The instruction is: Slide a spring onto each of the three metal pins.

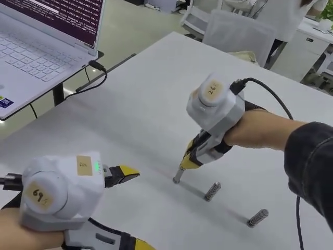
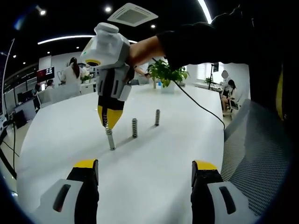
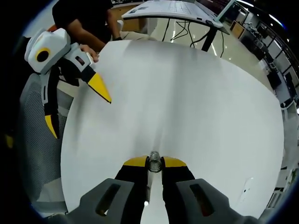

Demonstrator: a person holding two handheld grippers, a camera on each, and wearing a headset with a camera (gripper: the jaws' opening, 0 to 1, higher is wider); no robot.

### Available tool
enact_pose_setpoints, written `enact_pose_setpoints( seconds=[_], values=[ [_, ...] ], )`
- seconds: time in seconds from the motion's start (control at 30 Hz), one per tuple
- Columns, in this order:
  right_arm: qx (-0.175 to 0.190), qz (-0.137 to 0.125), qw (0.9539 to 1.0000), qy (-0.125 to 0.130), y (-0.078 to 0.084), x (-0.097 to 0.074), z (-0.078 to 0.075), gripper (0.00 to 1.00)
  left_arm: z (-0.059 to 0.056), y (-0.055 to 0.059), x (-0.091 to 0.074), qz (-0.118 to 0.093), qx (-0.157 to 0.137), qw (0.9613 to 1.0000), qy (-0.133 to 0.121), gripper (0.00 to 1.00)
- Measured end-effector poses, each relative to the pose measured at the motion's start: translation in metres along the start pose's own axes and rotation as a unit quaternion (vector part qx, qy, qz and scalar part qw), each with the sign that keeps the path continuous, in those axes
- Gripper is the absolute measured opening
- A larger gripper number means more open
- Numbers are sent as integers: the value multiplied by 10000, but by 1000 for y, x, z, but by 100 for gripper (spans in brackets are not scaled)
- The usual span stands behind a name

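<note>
As the right gripper [image 1: 188, 160] clamps 1 spring [image 3: 154, 163], a pin [image 2: 111, 141] stands just beneath

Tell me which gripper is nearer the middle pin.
Right. The right gripper, shut on a spring, is at the end pin beside the middle pin; the left gripper hangs open, farther off beyond that end pin.
</note>
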State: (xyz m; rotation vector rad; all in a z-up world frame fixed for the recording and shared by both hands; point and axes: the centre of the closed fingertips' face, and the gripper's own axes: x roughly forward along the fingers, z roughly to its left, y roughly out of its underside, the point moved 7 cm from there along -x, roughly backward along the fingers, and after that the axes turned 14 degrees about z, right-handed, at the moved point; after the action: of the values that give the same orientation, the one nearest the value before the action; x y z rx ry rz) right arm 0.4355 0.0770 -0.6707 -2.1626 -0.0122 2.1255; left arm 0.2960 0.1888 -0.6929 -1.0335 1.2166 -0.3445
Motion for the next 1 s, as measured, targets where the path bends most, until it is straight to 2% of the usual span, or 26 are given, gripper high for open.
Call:
enact_pose_setpoints(
  seconds=[0.57,1.0],
  values=[
    [-20,110,9999,-17,1,27,1,8,0,2,3,36,-42,10000,28,77],
    [24,108,9999,-80,1,38,5,8,1,3,5,65,-47,10000,55,76]
  ],
)
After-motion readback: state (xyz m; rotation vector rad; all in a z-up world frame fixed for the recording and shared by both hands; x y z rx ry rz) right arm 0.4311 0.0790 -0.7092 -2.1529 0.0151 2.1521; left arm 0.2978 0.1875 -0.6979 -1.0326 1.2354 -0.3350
